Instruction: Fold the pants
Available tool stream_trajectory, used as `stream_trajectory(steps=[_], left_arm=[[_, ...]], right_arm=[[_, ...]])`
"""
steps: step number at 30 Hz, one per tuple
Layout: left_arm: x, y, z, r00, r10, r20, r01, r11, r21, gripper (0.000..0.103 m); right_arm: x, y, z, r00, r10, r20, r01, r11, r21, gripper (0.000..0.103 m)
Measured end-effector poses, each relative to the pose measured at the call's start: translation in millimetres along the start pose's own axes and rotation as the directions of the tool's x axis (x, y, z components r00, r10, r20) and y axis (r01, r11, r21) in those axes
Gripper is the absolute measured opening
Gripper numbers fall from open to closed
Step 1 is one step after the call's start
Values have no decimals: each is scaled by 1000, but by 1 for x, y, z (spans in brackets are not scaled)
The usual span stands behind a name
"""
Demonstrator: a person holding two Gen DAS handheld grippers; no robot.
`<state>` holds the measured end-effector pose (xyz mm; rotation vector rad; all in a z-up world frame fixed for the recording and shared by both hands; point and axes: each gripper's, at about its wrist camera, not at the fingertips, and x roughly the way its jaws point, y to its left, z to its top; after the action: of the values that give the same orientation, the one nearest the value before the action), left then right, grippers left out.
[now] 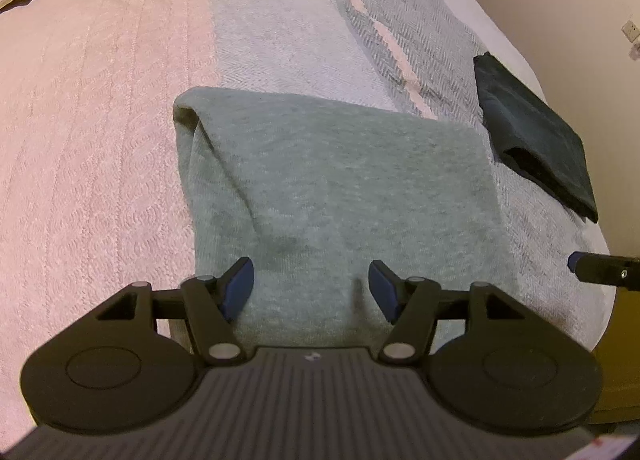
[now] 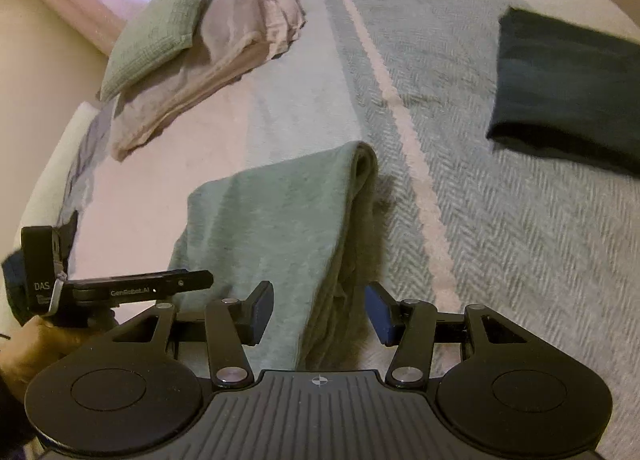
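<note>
Both jaws of the left hand-held gripper [image 1: 311, 287] stand wide apart over the near part of the folded grey-green pants [image 1: 332, 180], gripping nothing; its blue pads [image 1: 240, 287] hang just above the cloth. Likewise the right hand-held gripper [image 2: 319, 311] is spread wide and empty, its fingers straddling the pants' layered right edge [image 2: 352, 244]. From the right wrist view, the left tool's black body is seen at the left, held by a hand [image 2: 36, 344]. These pants lie folded in a thick rectangle on the bed [image 1: 100, 140], across the line where pink cover meets grey herringbone blanket [image 2: 500, 220]. Farther right, apart from them, rests a folded dark garment [image 1: 532, 140]. At the bed's far end sit a green pillow [image 2: 160, 28] and a pile of beige cloth [image 2: 240, 40]
</note>
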<state>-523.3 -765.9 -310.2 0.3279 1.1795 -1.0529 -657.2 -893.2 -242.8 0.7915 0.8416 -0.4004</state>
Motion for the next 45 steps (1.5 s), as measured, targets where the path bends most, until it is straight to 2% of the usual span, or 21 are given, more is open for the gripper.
stream_trajectory(steps=[3,7,10,13,15,17,20,21,23,24,25,26,27,29,31,34,36,38,41,43,45], left_arm=[[-17,0,-6,999,-16,43,17,1000,-23,59],[-47,5,-25,993,9,119,7,991,-134,66],[-72,7,-50,982,71,177,-22,964,-264,72],[-88,2,-80,967,163,195,-72,913,-401,74],[-92,-7,-108,957,223,186,-97,850,-518,75],[-88,-16,-135,951,252,179,-87,775,-625,75],[-66,-37,-166,953,261,156,-64,674,-736,75],[-58,-42,-173,955,247,163,-35,642,-766,75],[-45,-52,-181,954,243,175,2,580,-815,75],[-40,-54,-185,952,243,186,22,553,-833,75],[-36,-56,-188,949,244,201,43,530,-847,75],[-32,-57,-192,946,242,217,67,508,-859,75],[-29,-57,-196,943,244,227,83,489,-868,75],[-29,-57,-199,938,249,242,97,483,-870,75],[-25,-57,-197,936,243,256,104,502,-859,75],[-23,-54,-187,939,215,268,107,559,-822,75],[-21,-53,-178,944,197,265,91,616,-783,75],[-17,-53,-167,946,166,277,102,661,-744,75],[-8,-47,-151,957,90,277,135,705,-696,75],[-2,-42,-143,959,56,277,151,729,-667,75],[3,-35,-136,955,10,296,189,749,-636,75]], right_arm=[[5,15,21,1000,-16,-26,11,985,-173,49],[32,29,71,996,-11,-83,-24,913,-408,54],[66,40,113,987,27,-156,-108,837,-537,72],[118,50,146,955,54,-291,-237,730,-642,73],[158,54,161,916,69,-396,-341,654,-675,74],[200,59,168,871,38,-489,-416,584,-696,74],[253,58,170,794,8,-608,-515,540,-665,74],[268,57,170,758,8,-653,-551,543,-633,73],[295,51,170,661,37,-750,-622,586,-519,72],[304,47,171,629,53,-776,-636,609,-474,70],[311,41,173,604,73,-794,-643,633,-431,65],[316,35,174,584,97,-806,-646,656,-389,53],[315,31,175,576,118,-809,-649,667,-365,44],[303,18,178,606,168,-777,-631,697,-341,29],[283,3,181,654,205,-729,-594,736,-326,26],[239,-27,181,723,231,-651,-542,774,-328,24],[212,-57,179,756,241,-609,-494,820,-289,24],[182,-102,169,798,240,-553,-416,883,-216,23],[147,-163,145,853,233,-467,-295,953,-65,23],[134,-190,125,877,221,-426,-235,972,19,23],[123,-205,108,893,233,-386,-222,972,74,23]])
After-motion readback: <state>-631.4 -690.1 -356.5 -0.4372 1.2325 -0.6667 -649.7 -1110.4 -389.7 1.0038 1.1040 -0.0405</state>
